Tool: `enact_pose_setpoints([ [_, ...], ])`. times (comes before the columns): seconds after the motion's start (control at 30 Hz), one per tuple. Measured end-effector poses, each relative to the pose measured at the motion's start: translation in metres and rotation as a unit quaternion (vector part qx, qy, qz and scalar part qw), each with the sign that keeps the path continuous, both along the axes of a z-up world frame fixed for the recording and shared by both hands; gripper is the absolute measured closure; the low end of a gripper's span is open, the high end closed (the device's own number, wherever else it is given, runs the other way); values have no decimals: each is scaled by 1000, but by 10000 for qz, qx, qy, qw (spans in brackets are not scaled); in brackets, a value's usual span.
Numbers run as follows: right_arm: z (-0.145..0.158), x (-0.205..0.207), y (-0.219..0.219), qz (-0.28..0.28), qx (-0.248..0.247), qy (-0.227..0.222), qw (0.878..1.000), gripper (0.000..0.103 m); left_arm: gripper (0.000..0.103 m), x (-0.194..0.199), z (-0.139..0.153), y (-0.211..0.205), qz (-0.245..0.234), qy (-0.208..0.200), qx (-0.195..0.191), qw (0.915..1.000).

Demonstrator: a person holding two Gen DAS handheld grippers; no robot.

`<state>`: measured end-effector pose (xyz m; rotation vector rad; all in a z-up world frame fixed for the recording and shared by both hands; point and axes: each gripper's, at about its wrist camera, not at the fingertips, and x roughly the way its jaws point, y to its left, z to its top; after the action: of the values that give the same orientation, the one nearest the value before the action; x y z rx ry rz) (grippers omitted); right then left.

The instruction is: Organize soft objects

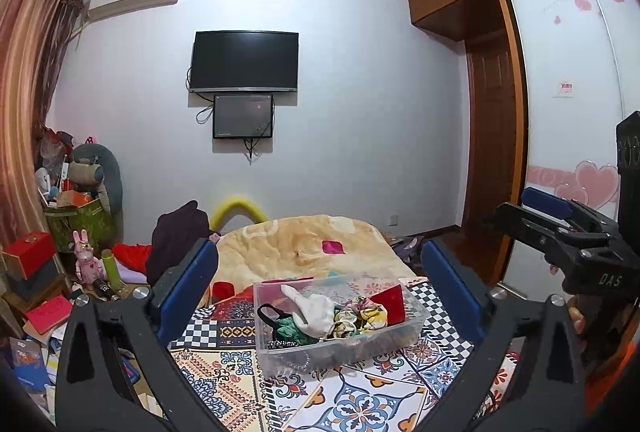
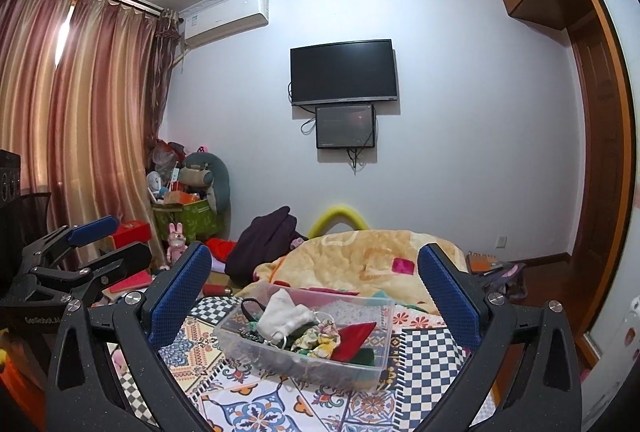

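Left wrist view: the left gripper [image 1: 320, 284] is spread wide and holds nothing, its blue pads [image 1: 188, 288] standing well apart. Between and just ahead of them sits a clear plastic bin [image 1: 280, 348] on a patterned bedspread [image 1: 360, 400]. Inside the bin lie a white sock [image 1: 316, 312], floral scrunchies [image 1: 360, 316], a red cloth [image 1: 390, 302] toward the gripper's right, and a black hairband [image 1: 268, 312] toward its left. Beyond the bin lies a tan blanket [image 1: 288, 236]. The right gripper [image 1: 532, 208] shows at the far right edge, raised above the bed, its fingers parted and bare.

Right wrist view: the right gripper [image 2: 316, 284] is also released, pads [image 2: 446, 284] far apart with nothing between them. The plastic bin [image 2: 240, 348] lies ahead and low between the fingers, holding the white sock [image 2: 284, 316], scrunchies [image 2: 320, 336] and red cloth [image 2: 354, 338]. The left gripper [image 2: 108, 238] reaches in from the left side, fingers parted, off the bedspread [image 2: 420, 364]. A television [image 2: 344, 72] hangs on the far wall.
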<state>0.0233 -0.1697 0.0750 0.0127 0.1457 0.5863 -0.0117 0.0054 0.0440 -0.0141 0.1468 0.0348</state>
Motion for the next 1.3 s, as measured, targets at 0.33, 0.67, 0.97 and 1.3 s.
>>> enact_pose_setpoints([
  [0.33,0,-3,-3,-6,10,0,10000,0,0,2,-1,-1,-4,34,-15,10000],
  [0.67,0,-4,-4,-1,-4,-14,10000,0,0,2,-2,-1,2,45,-34,10000],
  [0.97,1,-4,-4,5,-4,-16,10000,0,0,3,-3,1,3,75,-97,9999],
  [1.3,1,-5,-3,13,-16,-15,10000,0,0,4,-3,1,4,96,-116,9999],
])
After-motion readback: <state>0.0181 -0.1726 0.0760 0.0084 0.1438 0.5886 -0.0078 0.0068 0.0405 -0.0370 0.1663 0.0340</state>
